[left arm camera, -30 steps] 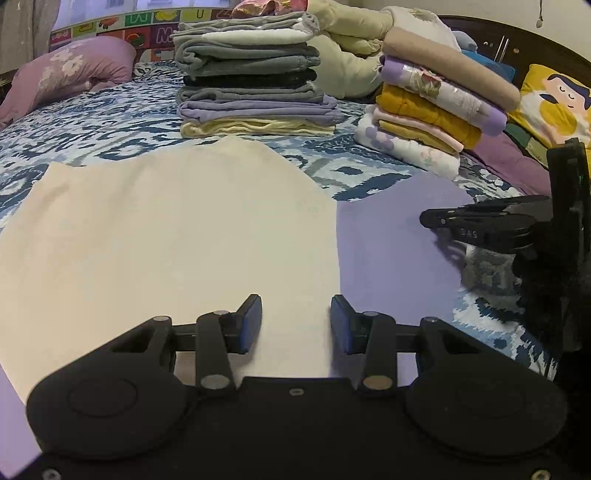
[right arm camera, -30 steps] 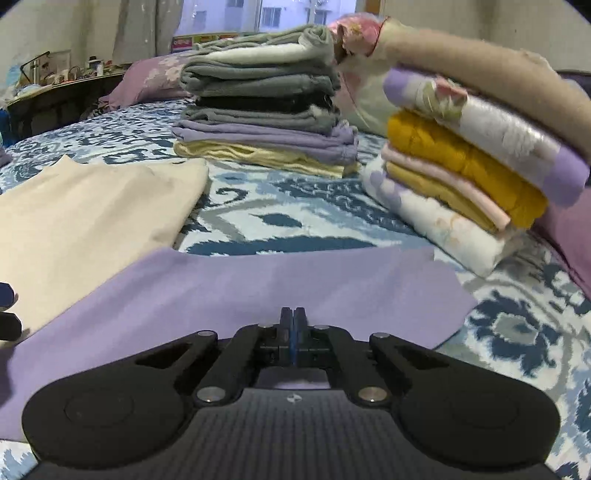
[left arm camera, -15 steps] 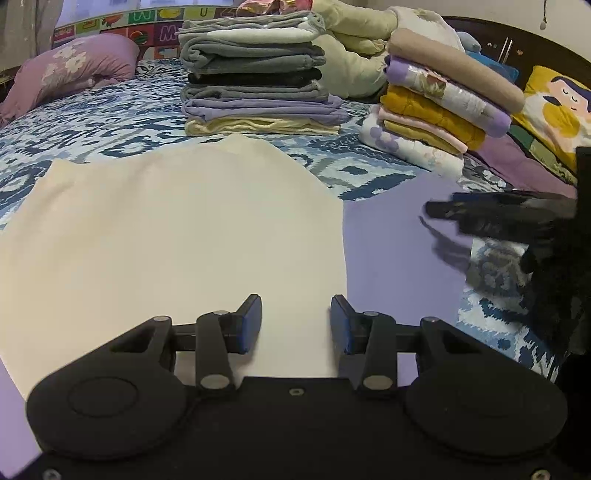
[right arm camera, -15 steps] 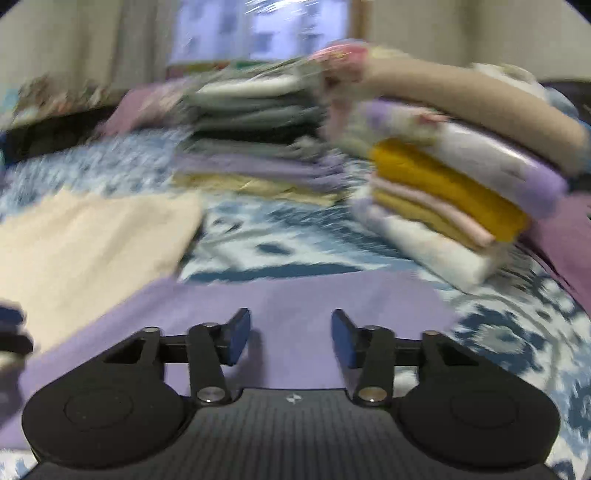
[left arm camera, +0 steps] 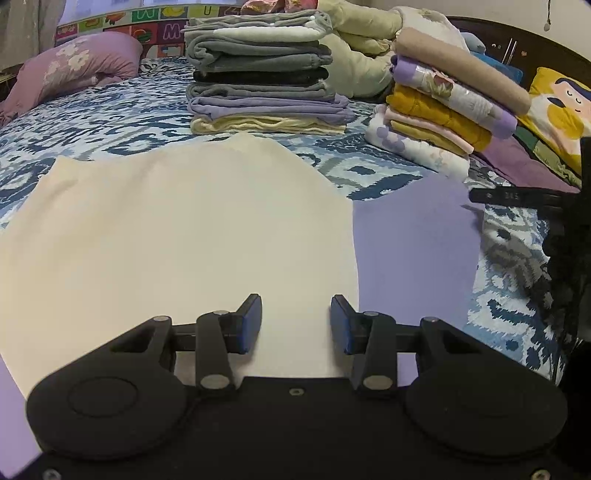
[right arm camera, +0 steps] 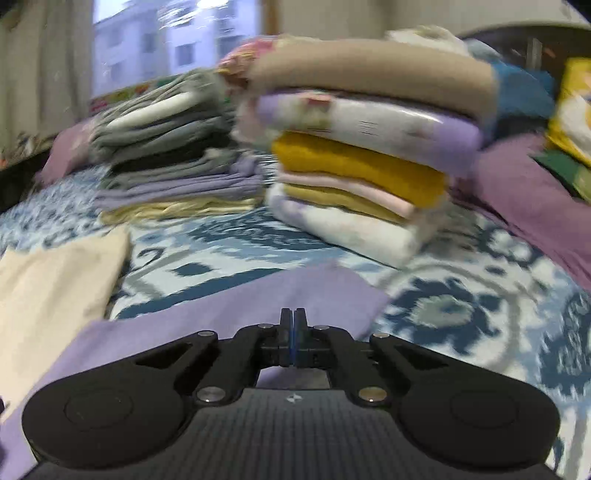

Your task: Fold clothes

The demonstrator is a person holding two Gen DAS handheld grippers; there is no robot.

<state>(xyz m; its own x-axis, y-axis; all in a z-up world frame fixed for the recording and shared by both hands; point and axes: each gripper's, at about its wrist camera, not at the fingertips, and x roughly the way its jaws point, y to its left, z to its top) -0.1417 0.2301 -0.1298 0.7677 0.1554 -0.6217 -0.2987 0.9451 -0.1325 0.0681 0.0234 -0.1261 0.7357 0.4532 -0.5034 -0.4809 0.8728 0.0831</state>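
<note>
Cream cloth (left arm camera: pixel 177 236) flat on my bed (left arm camera: pixel 110 122) | left gripper (left arm camera: pixel 295 323) open above it | right gripper (right arm camera: pixel 293 341) closed over purple cloth (right arm camera: pixel 229 310), grip unclear

Clothes on the bed

In front of you one cloth (left arm camera: pixel 177 236) lies flat on another cloth (left arm camera: pixel 410 243); two piles (left arm camera: pixel 258 74) (left arm camera: pixel 447 99) sit behind, side by side.

alphabet mat (left arm camera: pixel 162 31) | letters "M", "U" | rest unreadable
</note>
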